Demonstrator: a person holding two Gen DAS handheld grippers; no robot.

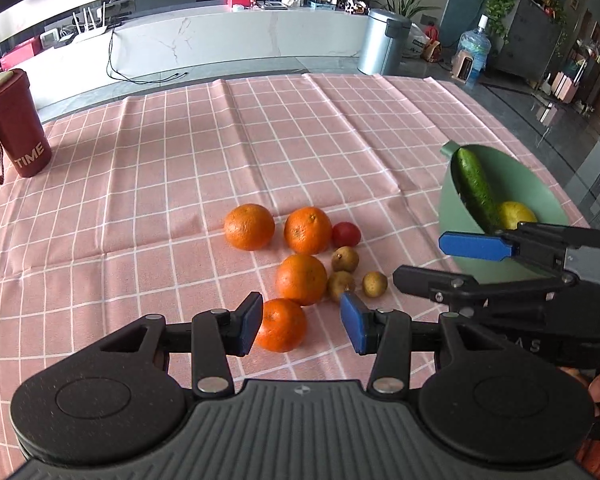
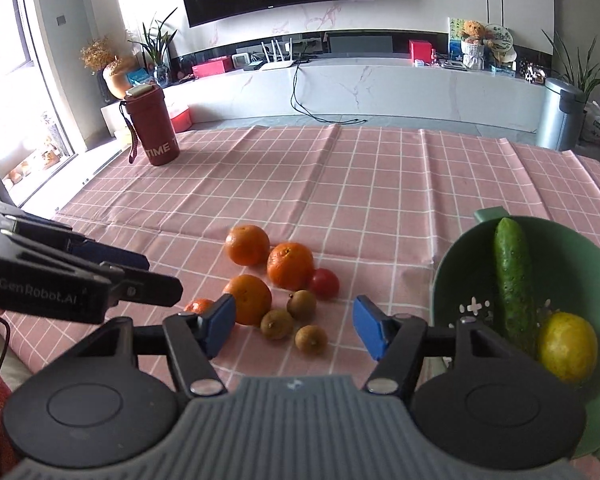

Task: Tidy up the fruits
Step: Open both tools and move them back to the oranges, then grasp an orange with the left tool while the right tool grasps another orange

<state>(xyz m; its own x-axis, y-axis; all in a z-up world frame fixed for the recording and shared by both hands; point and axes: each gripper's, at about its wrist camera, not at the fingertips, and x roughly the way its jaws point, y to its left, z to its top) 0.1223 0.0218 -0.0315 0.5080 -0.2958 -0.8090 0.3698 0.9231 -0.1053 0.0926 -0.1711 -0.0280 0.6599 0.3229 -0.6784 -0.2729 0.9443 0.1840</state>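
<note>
On the table (image 2: pixel 380 184) under a pink checked cloth, four oranges (image 1: pixel 301 279), a red tomato (image 1: pixel 346 234) and three small brown fruits (image 2: pixel 311 339) lie clustered together, while a green colander (image 2: pixel 456 276) at the right holds a cucumber (image 2: pixel 514 280) and a yellow fruit (image 2: pixel 567 347). The left tongs (image 1: pixel 302 324) are spread wide with nothing between them, poised over the nearest orange (image 1: pixel 282 325). The right tongs (image 2: pixel 294 330) are likewise spread and hold nothing, above the brown fruits and beside the colander; a red cup (image 1: pixel 16 124) stands well apart at the far left.

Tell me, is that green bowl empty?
No. The green plastic colander bowl holds a dark green cucumber and a yellow lemon.
</note>
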